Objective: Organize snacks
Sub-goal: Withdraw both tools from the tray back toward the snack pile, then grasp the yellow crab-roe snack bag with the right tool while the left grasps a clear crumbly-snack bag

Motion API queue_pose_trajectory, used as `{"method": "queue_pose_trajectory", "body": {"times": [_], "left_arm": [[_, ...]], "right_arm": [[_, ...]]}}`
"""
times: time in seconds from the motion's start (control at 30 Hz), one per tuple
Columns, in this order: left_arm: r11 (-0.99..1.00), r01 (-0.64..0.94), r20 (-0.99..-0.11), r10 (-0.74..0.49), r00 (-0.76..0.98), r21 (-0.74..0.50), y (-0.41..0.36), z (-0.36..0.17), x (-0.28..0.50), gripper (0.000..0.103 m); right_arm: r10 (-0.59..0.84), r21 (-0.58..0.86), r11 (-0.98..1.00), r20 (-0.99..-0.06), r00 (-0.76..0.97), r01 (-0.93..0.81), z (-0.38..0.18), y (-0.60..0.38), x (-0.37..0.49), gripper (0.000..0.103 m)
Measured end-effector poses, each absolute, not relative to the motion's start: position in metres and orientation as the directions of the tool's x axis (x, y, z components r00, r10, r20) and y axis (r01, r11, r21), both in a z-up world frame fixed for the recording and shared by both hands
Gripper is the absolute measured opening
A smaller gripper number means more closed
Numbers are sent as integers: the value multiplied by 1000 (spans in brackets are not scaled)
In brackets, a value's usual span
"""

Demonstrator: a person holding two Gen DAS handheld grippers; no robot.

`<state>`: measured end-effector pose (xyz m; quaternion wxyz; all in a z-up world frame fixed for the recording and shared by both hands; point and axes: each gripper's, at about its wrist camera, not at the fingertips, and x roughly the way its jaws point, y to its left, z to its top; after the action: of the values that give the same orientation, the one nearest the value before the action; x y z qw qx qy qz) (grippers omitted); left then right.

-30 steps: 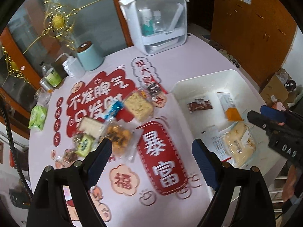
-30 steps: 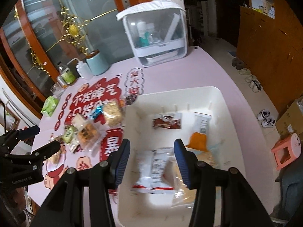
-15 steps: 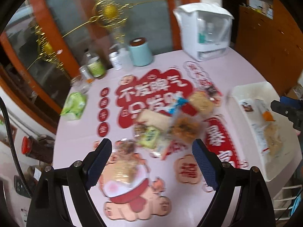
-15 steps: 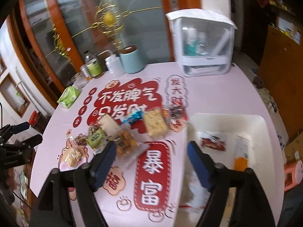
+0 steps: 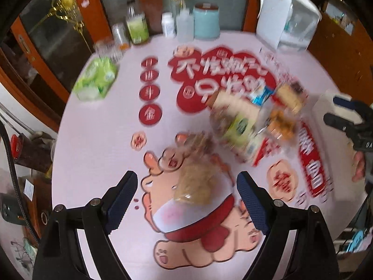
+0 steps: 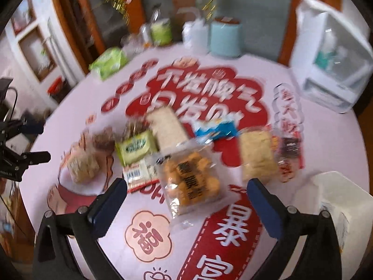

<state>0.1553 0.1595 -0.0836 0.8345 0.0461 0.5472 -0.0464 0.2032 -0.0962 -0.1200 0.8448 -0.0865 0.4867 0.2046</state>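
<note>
Round pink worktop (image 6: 314, 126), glossy printed cover. White plastic bin (image 6: 338, 193) lower right, contents blurred. Crinkly clear snack packets (image 6: 191, 175) clustered mid-frame on the worktop. Your left gripper (image 5: 186, 200) and right gripper (image 6: 186, 205): jaws wide, holding nothing.

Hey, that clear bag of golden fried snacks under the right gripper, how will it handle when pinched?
The clear bag of fried snacks looks crinkly and loosely filled, so probably light and floppy. Its glossy film may slip, and the pieces would likely crush under a hard squeeze.

Pink tablecloth (image 6: 310, 126), red lettering
</note>
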Motion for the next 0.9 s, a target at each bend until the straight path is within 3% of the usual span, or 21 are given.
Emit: {"method": "queue_pose_trajectory", "body": {"times": [0.37, 0.73, 0.9], "left_arm": [[978, 207, -972, -77, 220, -30, 157, -170, 173, 86], [969, 245, -988, -42, 149, -4, 140, -210, 184, 86], [969, 243, -990, -3, 141, 32, 138, -221, 187, 86]], "right_arm": [[134, -28, 903, -930, 343, -429, -187, -85, 233, 103], [122, 4, 918, -954, 273, -397, -209, -88, 249, 102], [118, 7, 923, -957, 267, -385, -206, -87, 246, 81]]}}
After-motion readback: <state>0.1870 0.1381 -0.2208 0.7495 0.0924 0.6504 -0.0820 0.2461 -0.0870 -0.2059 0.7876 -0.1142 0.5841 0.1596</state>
